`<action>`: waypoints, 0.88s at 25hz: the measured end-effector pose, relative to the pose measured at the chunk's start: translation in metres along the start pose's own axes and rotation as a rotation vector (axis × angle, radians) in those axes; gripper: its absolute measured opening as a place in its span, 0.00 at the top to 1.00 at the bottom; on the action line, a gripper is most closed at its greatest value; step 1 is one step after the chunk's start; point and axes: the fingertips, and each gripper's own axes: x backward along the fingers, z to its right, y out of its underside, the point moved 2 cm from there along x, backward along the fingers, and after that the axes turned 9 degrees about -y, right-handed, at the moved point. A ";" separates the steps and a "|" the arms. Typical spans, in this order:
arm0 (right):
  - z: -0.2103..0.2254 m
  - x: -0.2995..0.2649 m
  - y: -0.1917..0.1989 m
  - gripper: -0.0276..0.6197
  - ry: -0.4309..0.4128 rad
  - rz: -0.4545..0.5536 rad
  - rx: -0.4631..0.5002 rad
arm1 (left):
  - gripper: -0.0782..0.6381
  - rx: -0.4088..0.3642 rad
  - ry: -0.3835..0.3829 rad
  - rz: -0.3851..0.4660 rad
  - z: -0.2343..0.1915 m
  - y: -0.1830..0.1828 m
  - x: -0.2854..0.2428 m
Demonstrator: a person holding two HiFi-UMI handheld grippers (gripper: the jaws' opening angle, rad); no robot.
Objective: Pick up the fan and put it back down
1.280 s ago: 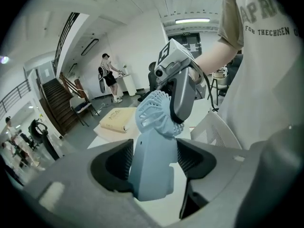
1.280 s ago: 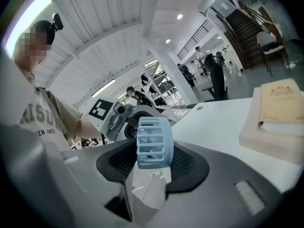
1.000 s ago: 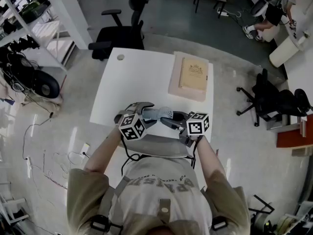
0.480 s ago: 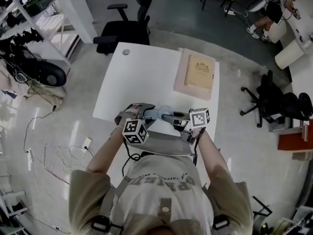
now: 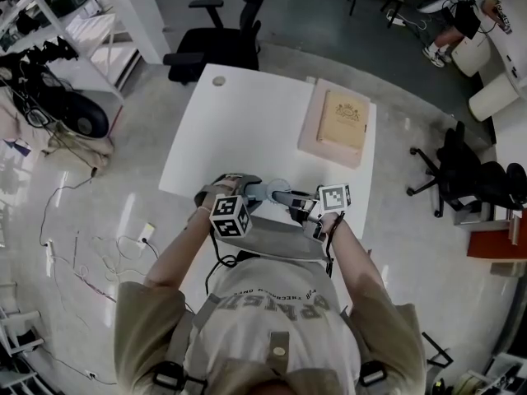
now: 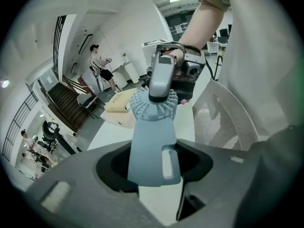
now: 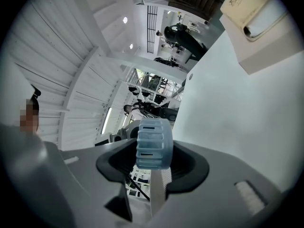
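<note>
Forearms reach out from the person's sides and converge over the near edge of the white desk point(image 5: 247, 122), about midway along it, where the grey-blue fan point(image 5: 276, 193) is held between two tools. The left hand-held gripper point(image 6: 154, 167) angles down toward the desk. Its jaws have just been closing, and they now sit against the sides of the fan's handle, which runs up between them to the ribbed round head. The right hand-held gripper point(image 7: 154, 151) comes in from the opposite side, roughly level and rolled onto its side, with its jaws pinching the fan's head edge-on. The two tools face each other along the fan's length, marker cubes up toward the head camera. Whether the fan touches the desk cannot be told. A tan box point(image 5: 339, 126) lies at the far right corner, well apart from the fan.
</note>
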 end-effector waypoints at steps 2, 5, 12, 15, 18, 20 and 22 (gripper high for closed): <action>0.002 0.002 0.001 0.66 0.021 -0.004 0.008 | 0.58 0.006 0.018 -0.005 0.002 0.000 -0.002; 0.002 0.006 0.001 0.65 0.050 -0.015 0.044 | 0.58 0.040 0.047 0.007 0.004 -0.002 -0.006; -0.004 0.013 -0.002 0.46 0.089 -0.061 0.188 | 0.58 0.158 0.132 0.037 0.011 0.003 -0.010; -0.002 0.011 0.008 0.43 0.131 -0.145 0.250 | 0.58 0.189 0.161 0.049 0.015 0.005 -0.012; 0.003 0.009 0.017 0.40 0.200 -0.250 0.333 | 0.58 0.211 0.177 0.051 0.018 0.008 -0.015; 0.009 0.009 0.022 0.40 0.256 -0.322 0.393 | 0.58 0.214 0.187 0.051 0.020 0.009 -0.017; 0.013 0.007 0.019 0.38 0.298 -0.340 0.435 | 0.58 0.223 0.203 0.055 0.021 0.011 -0.018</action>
